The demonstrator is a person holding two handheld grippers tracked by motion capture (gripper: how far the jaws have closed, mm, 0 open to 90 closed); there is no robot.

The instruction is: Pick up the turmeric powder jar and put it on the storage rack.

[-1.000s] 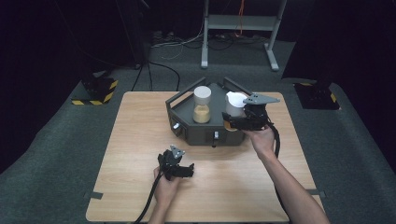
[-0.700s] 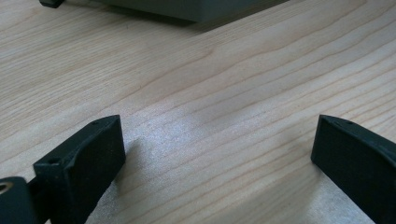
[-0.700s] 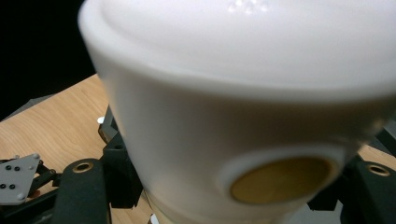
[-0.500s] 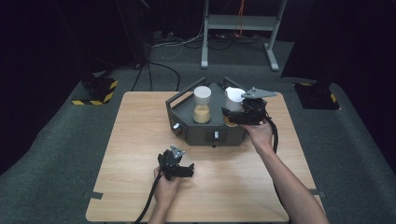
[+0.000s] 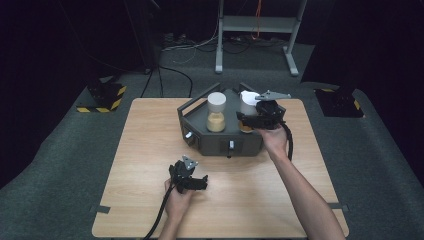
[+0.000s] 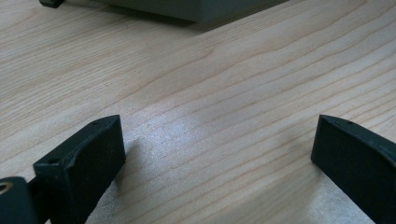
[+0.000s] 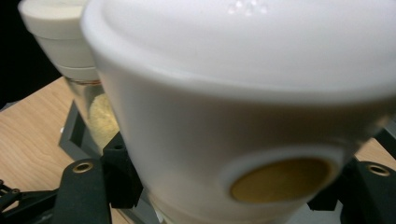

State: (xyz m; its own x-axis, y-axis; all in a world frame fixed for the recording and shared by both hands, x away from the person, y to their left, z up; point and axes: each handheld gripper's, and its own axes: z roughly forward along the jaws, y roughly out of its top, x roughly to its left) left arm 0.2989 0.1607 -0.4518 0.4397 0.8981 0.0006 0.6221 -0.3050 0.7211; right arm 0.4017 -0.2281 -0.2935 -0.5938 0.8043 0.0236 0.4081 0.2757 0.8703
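The right gripper [image 5: 250,119] sits at the far right part of the wooden table [image 5: 150,150], over the right side of a dark grey rack [image 5: 220,142] that stands near the table's far edge. Its jaws are clamped on a white jar [image 7: 243,107]: in the right gripper view the black pads press on the jar's two sides, low on its body, and a round yellow patch shows on the jar's lower front. From the high view the white jar [image 5: 246,102] stands at the rack's right side, upright as far as the crowded view lets one tell; whether its base rests in the rack or hangs just above it cannot be told.

Just beside it, in the middle of the rack, stands a clear jar with yellow contents [image 5: 216,117] and a cream cap, also seen at the left of the right gripper view.

The left gripper [image 5: 196,183] lies low near the table's near edge, well apart from the rack. In the left gripper view its jaws stand wide, with bare wood between them and the rack's grey base at the top of that view.
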